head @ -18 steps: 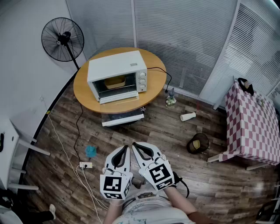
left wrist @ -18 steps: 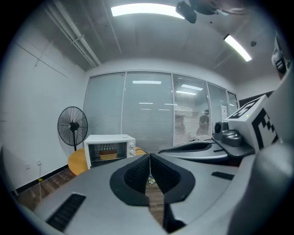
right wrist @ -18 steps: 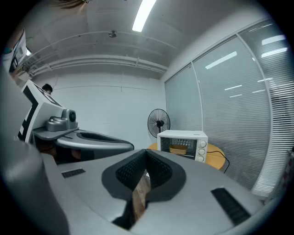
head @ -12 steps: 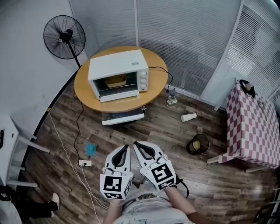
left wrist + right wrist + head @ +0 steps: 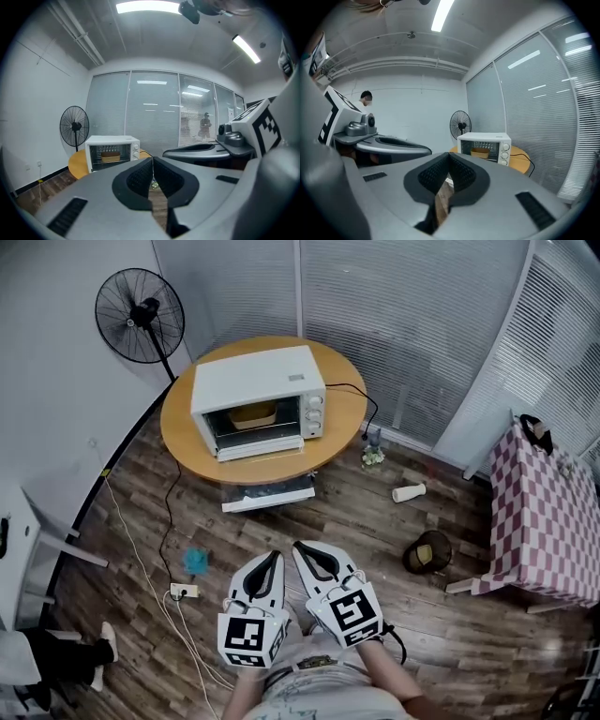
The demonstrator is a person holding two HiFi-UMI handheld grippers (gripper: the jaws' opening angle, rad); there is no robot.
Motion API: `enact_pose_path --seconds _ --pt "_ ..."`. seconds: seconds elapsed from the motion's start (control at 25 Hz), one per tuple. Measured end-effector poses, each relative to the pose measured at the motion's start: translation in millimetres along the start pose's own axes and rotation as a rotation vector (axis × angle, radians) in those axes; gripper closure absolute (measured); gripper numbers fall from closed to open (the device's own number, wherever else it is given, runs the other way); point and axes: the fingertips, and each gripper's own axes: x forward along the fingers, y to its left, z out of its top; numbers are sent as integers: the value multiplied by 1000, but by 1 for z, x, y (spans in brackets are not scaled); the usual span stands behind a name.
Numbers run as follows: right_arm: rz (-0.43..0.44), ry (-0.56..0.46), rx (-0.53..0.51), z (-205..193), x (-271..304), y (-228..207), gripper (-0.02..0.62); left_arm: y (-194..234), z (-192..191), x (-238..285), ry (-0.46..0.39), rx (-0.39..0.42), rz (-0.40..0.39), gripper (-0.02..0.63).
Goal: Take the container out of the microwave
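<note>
Left gripper (image 5: 273, 557), right gripper (image 5: 298, 547) closed; container (image 5: 254, 414) lies crosswise in microwave (image 5: 258, 381).

Closed empty jaws, microwave (image 5: 485, 137) with container (image 5: 480, 152) beyond

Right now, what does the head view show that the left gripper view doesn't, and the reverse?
Only the head view: the checked tablecloth, a white bottle and a power strip. Only the left gripper view: the ceiling lights and a distant person. Both: the fan, the round table, and the microwave with the container inside.
</note>
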Motion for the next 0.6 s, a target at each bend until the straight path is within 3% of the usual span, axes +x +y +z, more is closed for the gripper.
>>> enact_pose_path --seconds 0.6 --pt "-31 -11 -9 29 111 -35 601 90 31 78 -15 17 -53 592"
